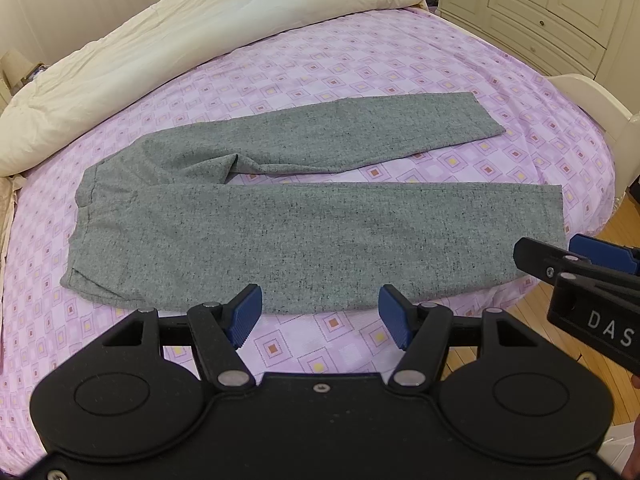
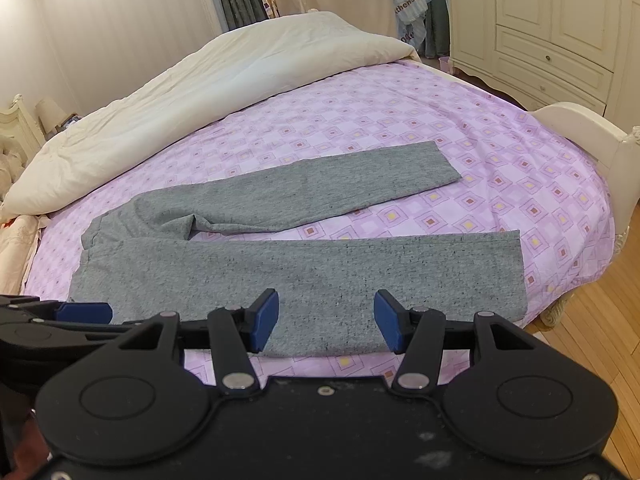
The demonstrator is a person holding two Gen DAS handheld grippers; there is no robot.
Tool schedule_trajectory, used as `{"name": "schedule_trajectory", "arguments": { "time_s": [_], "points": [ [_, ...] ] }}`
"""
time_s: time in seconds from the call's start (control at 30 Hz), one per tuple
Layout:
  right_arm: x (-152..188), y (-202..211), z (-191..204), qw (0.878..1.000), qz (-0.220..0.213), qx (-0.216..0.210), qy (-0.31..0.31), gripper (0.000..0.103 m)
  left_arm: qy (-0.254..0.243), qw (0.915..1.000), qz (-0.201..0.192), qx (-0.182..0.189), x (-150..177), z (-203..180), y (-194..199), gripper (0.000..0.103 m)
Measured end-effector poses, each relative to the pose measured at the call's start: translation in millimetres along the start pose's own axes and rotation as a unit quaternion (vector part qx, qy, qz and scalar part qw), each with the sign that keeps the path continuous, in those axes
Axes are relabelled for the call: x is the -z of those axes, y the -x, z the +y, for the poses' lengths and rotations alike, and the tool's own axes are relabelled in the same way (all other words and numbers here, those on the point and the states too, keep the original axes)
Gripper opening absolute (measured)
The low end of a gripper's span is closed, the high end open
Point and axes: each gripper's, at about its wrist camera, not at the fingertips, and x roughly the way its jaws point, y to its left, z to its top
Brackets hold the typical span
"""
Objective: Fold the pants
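Observation:
Grey speckled pants (image 1: pixel 304 224) lie flat on the purple patterned bed sheet (image 1: pixel 360 64), waistband at the left, two legs spread apart and pointing right. They show the same way in the right wrist view (image 2: pixel 304 272). My left gripper (image 1: pixel 320 316) is open and empty, just in front of the near leg's lower edge. My right gripper (image 2: pixel 326 320) is open and empty, over the near edge of that same leg. The right gripper also shows at the right of the left wrist view (image 1: pixel 576 264), and the left gripper at the left of the right wrist view (image 2: pixel 80 314).
A cream duvet (image 1: pixel 160 48) is bunched along the far left side of the bed. A cream wardrobe (image 2: pixel 560 20) stands at the back right. A cream footboard (image 2: pixel 580 136) borders the bed's right end. Wooden floor (image 2: pixel 600 320) lies right of the bed.

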Motion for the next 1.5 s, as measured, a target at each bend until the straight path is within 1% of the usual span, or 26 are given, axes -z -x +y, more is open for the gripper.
{"name": "schedule_trajectory", "arguments": {
  "time_s": [0.33, 0.67, 0.8, 0.97, 1.13, 1.23, 1.3, 1.37, 1.5],
  "points": [
    [1.5, 1.5, 1.0, 1.0, 0.0, -0.006, 0.003, 0.056, 0.001, 1.0, 0.001, -0.002, 0.8, 1.7, 0.2, 0.066],
    [1.2, -2.9, 2.7, 1.0, 0.003, -0.015, 0.009, 0.056, 0.007, 0.9999, 0.003, -0.012, -0.4, 2.9, -1.3, 0.066],
    [0.3, -8.4, 2.3, 1.0, 0.013, -0.015, 0.006, 0.056, 0.003, 0.9999, 0.011, -0.012, -4.7, 3.3, -6.8, 0.066],
    [-4.3, -21.2, 3.3, 1.0, 0.026, -0.011, 0.0, 0.056, -0.005, 0.9995, 0.03, -0.006, -15.0, 6.2, -24.3, 0.066],
    [-13.3, -41.2, 5.2, 0.999, 0.042, 0.002, -0.006, 0.056, -0.018, 0.9988, 0.045, 0.006, -31.4, 11.4, -49.1, 0.066],
    [-19.4, -57.8, 3.7, 0.998, 0.056, 0.009, -0.016, 0.056, -0.022, 0.9987, 0.045, 0.012, -42.9, 14.6, -64.1, 0.066],
    [-22.7, -68.6, 1.3, 0.997, 0.065, 0.026, -0.017, 0.056, -0.028, 0.9987, 0.039, 0.017, -47.9, 14.8, -73.5, 0.066],
    [-25.5, -78.2, -6.6, 0.997, 0.065, 0.042, -0.021, 0.056, -0.04, 0.9984, 0.036, 0.018, -51.7, 13.0, -82.7, 0.066],
    [-29.4, -94.4, -36.4, 0.993, 0.062, 0.09, -0.034, 0.055, -0.052, 0.9979, 0.032, 0.021, -56.1, 8.7, -96.7, 0.066]
  ]
}}
